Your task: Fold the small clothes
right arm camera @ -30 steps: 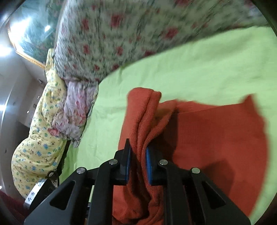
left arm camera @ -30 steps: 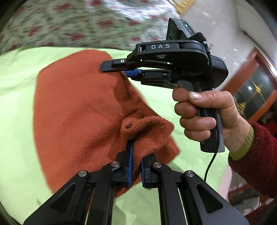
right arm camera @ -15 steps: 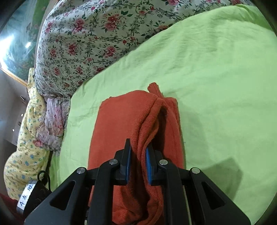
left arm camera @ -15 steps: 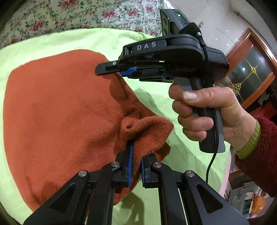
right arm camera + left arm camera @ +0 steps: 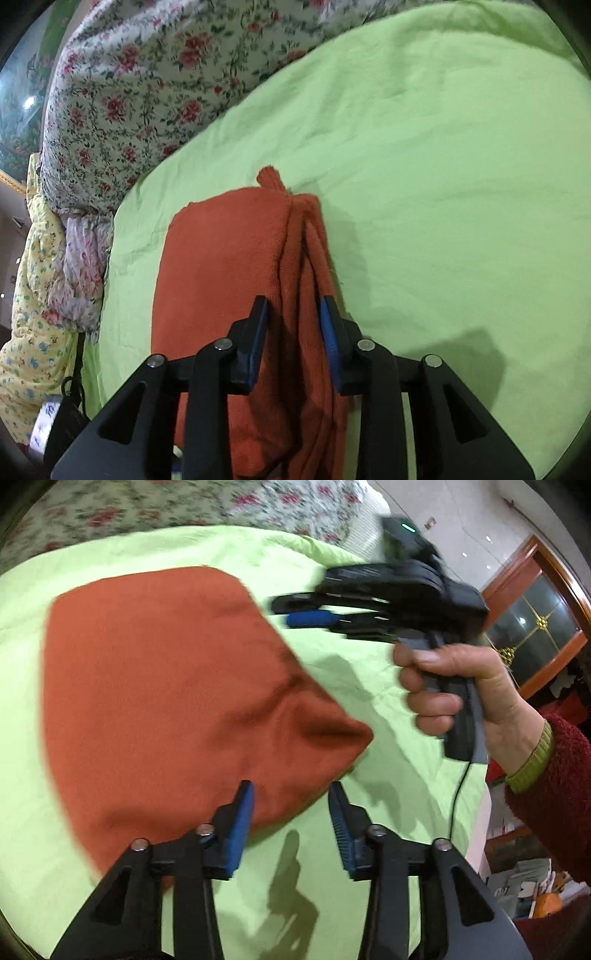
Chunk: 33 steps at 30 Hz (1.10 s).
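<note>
A rust-orange knitted garment [image 5: 166, 686] lies folded on the light green bed sheet [image 5: 369, 672]. My left gripper [image 5: 291, 805] is open just above the garment's near corner and holds nothing. My right gripper [image 5: 293, 319] is open with the garment's bunched folded edge [image 5: 303, 280] lying loose between its blue pads. In the left wrist view the right gripper [image 5: 291, 611] is blurred, off the garment's far right edge, in a hand. In the right wrist view the garment [image 5: 221, 266] lies as a narrow folded strip running away from me.
A floral quilt [image 5: 147, 92] lies along the far side of the sheet. Yellow and pink patterned bedding [image 5: 44, 258] is piled at the left. A wooden cabinet with glass doors [image 5: 535, 627] stands beyond the bed at the right.
Both grippers have opened and let go of the garment. The garment has dropped flat on the sheet. The right gripper has moved right, off the garment's edge.
</note>
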Available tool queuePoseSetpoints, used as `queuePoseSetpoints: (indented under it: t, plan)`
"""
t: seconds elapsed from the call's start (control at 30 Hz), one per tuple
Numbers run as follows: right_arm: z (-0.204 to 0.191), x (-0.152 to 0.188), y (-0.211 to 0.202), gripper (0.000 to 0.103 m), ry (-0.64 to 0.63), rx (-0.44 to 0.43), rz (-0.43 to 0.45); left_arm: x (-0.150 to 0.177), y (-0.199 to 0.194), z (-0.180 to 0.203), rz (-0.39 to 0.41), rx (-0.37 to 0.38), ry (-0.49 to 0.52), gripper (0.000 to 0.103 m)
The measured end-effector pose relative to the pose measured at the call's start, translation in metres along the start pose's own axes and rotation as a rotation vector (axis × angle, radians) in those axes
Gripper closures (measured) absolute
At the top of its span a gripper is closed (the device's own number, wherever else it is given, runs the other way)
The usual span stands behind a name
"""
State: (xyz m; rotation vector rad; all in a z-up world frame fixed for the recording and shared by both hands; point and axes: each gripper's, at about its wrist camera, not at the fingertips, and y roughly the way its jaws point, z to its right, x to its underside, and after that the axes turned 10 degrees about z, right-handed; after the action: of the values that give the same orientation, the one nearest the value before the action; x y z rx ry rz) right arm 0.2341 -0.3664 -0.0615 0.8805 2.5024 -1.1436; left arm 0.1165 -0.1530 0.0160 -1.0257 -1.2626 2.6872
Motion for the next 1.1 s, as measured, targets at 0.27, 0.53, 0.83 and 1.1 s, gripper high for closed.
queuePoseSetpoints:
  t: [0.27, 0.53, 0.83, 1.1]
  plan:
    - [-0.018, 0.038, -0.042, 0.067, -0.024, -0.023, -0.014, 0.045, -0.047, -0.052, -0.032, -0.140, -0.098, 0.060]
    - [-0.028, 0.074, -0.041, 0.066, -0.045, 0.002, -0.062, 0.053, -0.024, -0.061, -0.031, -0.218, -0.115, 0.060]
    - [-0.026, 0.081, -0.042, 0.066, -0.084, 0.019, -0.072, 0.042, -0.004, -0.063, 0.002, -0.310, -0.120, 0.083]
    - [-0.033, 0.077, -0.059, 0.091, -0.119, -0.026, -0.030, 0.037, -0.013, -0.060, 0.001, -0.314, -0.118, 0.093]
